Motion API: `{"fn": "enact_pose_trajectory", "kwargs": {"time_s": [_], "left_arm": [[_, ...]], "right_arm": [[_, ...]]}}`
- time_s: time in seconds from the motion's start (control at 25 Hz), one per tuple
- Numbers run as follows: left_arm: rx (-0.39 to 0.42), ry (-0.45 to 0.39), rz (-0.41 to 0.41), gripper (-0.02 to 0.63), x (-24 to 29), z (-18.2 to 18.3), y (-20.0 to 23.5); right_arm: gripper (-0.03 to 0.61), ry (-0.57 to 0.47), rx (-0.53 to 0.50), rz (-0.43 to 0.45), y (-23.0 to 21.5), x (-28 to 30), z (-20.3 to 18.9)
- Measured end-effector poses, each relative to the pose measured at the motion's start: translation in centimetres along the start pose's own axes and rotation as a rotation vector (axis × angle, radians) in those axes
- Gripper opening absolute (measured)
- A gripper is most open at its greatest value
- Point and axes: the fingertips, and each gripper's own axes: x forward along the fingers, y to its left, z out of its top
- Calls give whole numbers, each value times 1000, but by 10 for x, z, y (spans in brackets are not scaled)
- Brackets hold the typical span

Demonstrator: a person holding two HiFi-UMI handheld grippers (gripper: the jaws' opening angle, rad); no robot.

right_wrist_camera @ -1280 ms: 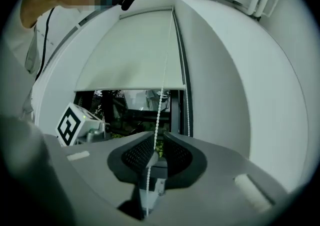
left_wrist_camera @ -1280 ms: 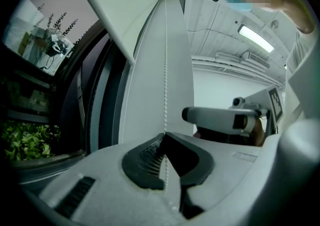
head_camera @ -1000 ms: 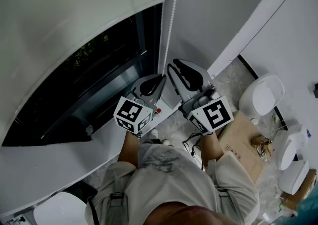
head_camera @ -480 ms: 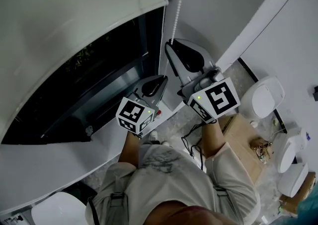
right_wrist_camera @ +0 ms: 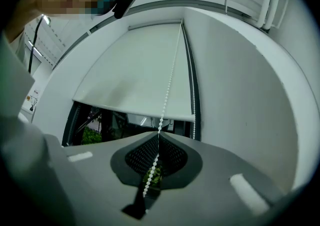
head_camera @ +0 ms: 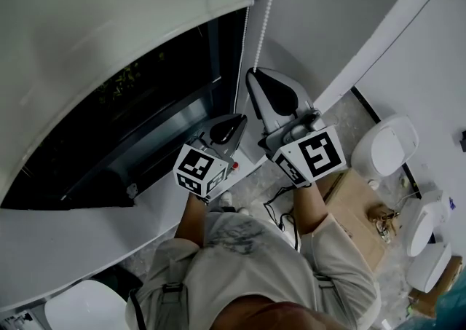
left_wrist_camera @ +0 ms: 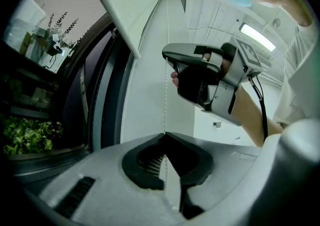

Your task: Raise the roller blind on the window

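Observation:
The white roller blind (head_camera: 109, 37) hangs over the upper part of the dark window (head_camera: 138, 124); its bottom edge also shows in the right gripper view (right_wrist_camera: 135, 78). Two strands of the white bead chain (head_camera: 269, 4) drop beside the frame. My right gripper (head_camera: 251, 73) is shut on one strand, which passes between its closed jaws (right_wrist_camera: 159, 132) and runs up across the blind. Lower down, my left gripper (head_camera: 239, 119) is shut on a strand of the chain (left_wrist_camera: 165, 95) too, its jaws (left_wrist_camera: 164, 134) pinching it. The right gripper (left_wrist_camera: 166, 55) sits above and just beyond the left.
A white wall (head_camera: 328, 22) stands right of the window, and a pale sill (head_camera: 87, 241) runs below it. On the floor to the right lie white sanitary fixtures (head_camera: 386, 143) and a cardboard sheet (head_camera: 357, 205). Green plants (left_wrist_camera: 27, 135) show outside the glass.
My right gripper has risen a little along the chain, still closed on it. The left gripper has stayed in place. The blind's bottom edge looks unchanged.

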Motion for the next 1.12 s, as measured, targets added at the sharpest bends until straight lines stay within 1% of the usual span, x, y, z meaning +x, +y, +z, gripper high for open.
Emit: {"fn": "enact_pose_trajectory", "kwargs": {"time_s": [0.48, 1.12], "left_arm": [[-54, 36, 1, 11, -1, -44, 3], [-92, 93, 9, 11, 2, -79, 3]], "right_arm": [[11, 50, 21, -14, 7, -12, -41], [11, 90, 32, -18, 17, -23, -69]]}}
